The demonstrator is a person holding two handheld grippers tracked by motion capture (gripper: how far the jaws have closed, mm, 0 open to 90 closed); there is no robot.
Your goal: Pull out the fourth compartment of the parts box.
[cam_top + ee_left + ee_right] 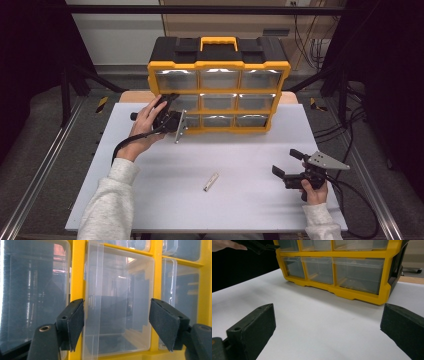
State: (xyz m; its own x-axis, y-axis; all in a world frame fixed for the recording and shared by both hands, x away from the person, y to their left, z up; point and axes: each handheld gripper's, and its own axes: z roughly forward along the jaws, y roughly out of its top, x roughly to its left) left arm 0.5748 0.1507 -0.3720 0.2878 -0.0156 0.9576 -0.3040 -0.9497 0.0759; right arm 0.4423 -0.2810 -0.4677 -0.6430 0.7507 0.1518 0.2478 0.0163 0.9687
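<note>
Your left gripper (117, 325), jaws part open astride a clear drawer (117, 302) at the left end of the organizer (218, 65) by the table's (150, 210) far edge, grips nothing; an off-centre squeeze may slip; right gripper (292, 165) idles wide open.

No readable text, label, brand, number or sign on any surface in view.

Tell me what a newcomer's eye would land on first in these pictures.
First, the yellow-and-black plastic organiser cabinet with clear drawers, upright at the white table's far edge. Next, the left claw at its left column, its open pads straddling one clear plastic drawer. Last, a small pale stick-shaped piece lying alone mid-table.
</note>
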